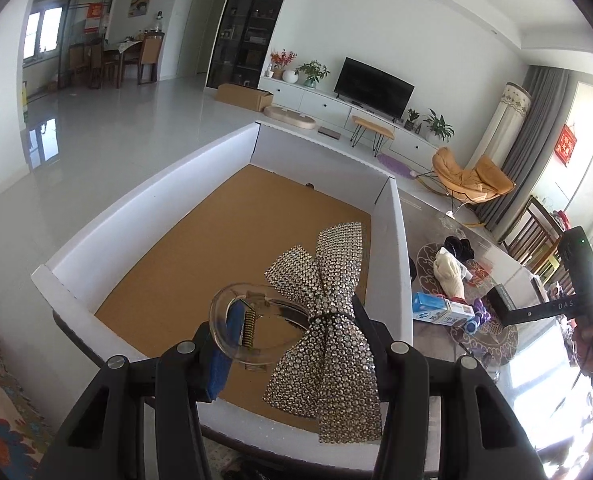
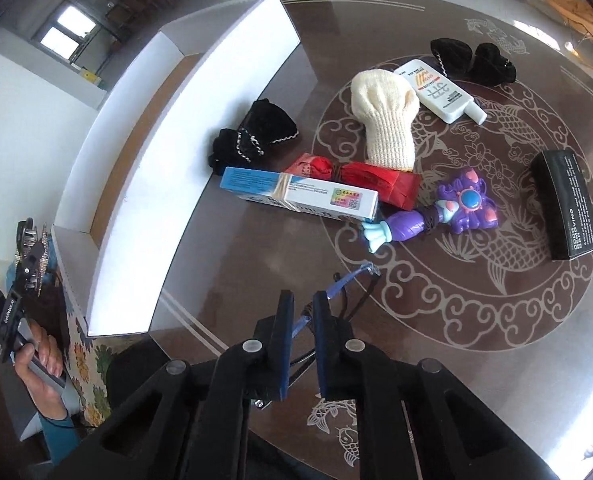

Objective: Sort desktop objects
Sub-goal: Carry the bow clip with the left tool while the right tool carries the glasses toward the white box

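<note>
My left gripper [image 1: 292, 344] is shut on a rhinestone bow hair clip [image 1: 328, 316] with a clear plastic clasp, held above the near end of a white-walled box [image 1: 144, 216] with a brown floor. My right gripper [image 2: 300, 320] is shut on a pair of blue-and-black glasses [image 2: 348, 280], just above the glass table [image 2: 256, 280]. On the table ahead lie a blue-white carton [image 2: 300, 196], a red packet [image 2: 356, 176], a purple toy wand [image 2: 444, 208], a cream knitted glove [image 2: 384, 116], a white tube [image 2: 440, 88] and a black box [image 2: 568, 204].
Two black velvet bows lie on the table, one [image 2: 252, 136] next to the white box wall [image 2: 200, 152], one [image 2: 472, 60] at the far side. A floral cloth [image 2: 92, 360] lies beside the table. The other hand-held gripper [image 1: 576, 280] shows at the right of the left wrist view.
</note>
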`<state>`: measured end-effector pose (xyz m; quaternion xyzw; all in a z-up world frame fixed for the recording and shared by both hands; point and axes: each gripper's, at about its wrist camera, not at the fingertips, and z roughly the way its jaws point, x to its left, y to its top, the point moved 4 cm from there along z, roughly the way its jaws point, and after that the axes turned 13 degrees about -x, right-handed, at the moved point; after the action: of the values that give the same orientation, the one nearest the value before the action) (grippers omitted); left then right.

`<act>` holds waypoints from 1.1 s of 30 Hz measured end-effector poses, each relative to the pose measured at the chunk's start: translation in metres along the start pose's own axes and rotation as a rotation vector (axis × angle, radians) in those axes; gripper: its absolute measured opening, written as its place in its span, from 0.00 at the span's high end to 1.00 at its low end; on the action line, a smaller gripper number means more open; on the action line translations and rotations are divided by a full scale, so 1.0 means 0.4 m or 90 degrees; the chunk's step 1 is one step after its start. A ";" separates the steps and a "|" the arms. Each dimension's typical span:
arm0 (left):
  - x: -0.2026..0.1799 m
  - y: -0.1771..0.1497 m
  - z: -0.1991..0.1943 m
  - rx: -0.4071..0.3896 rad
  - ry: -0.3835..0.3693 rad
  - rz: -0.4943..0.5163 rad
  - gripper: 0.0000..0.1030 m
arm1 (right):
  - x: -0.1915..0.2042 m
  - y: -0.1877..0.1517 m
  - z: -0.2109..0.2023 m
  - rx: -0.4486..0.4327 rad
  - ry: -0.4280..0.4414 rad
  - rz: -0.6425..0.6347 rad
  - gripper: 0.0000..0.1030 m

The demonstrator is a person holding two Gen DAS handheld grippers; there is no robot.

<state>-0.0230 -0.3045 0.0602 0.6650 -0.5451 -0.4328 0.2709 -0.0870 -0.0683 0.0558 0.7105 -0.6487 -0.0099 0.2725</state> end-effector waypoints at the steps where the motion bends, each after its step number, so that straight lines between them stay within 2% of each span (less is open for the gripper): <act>1: 0.007 0.006 0.009 0.004 0.004 -0.004 0.51 | 0.040 0.016 -0.009 -0.009 0.019 -0.008 0.90; 4: 0.027 0.016 0.026 0.009 0.022 -0.010 0.51 | 0.167 0.066 -0.027 -0.032 0.070 -0.033 0.90; 6: 0.031 0.020 0.016 0.004 0.022 -0.014 0.51 | 0.238 0.070 -0.011 -0.027 0.068 -0.066 0.89; 7: 0.030 0.021 0.009 -0.001 0.020 -0.012 0.51 | 0.241 0.065 0.000 -0.017 0.056 -0.066 0.86; 10: 0.026 0.026 -0.012 -0.013 0.015 -0.003 0.51 | 0.180 0.006 0.052 0.047 0.026 0.017 0.56; 11: 0.024 0.028 -0.017 -0.015 0.012 -0.001 0.51 | 0.147 -0.018 0.078 0.070 0.010 0.037 0.56; 12: 0.022 0.027 -0.021 -0.016 0.008 0.001 0.51 | 0.133 -0.038 0.102 0.087 -0.010 0.012 0.56; 14: 0.021 0.025 -0.027 -0.015 0.002 0.003 0.51 | 0.160 -0.066 0.128 0.077 -0.022 -0.150 0.56; 17: 0.018 0.017 -0.032 -0.013 -0.001 0.009 0.51 | 0.231 -0.121 0.134 0.071 0.016 -0.405 0.56; 20: 0.021 0.012 -0.028 -0.012 -0.005 -0.006 0.51 | 0.259 -0.172 0.157 0.093 0.023 -0.565 0.56; 25: 0.021 -0.008 -0.023 0.002 -0.001 -0.002 0.51 | 0.241 -0.221 0.283 0.159 0.015 -0.659 0.56; 27: 0.028 -0.016 -0.023 0.009 0.001 0.002 0.51 | 0.226 -0.230 0.314 0.184 0.004 -0.669 0.74; 28: 0.032 -0.019 -0.021 0.011 0.002 0.003 0.51 | 0.223 -0.228 0.313 0.193 0.017 -0.656 0.87; 33: 0.053 -0.020 0.015 0.023 -0.001 -0.021 0.51 | 0.215 -0.194 0.256 0.183 0.001 -0.631 0.87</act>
<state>-0.0235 -0.3222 0.0448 0.6785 -0.5417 -0.4277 0.2515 -0.0400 -0.1855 -0.0332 0.9629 -0.2286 -0.0483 0.1349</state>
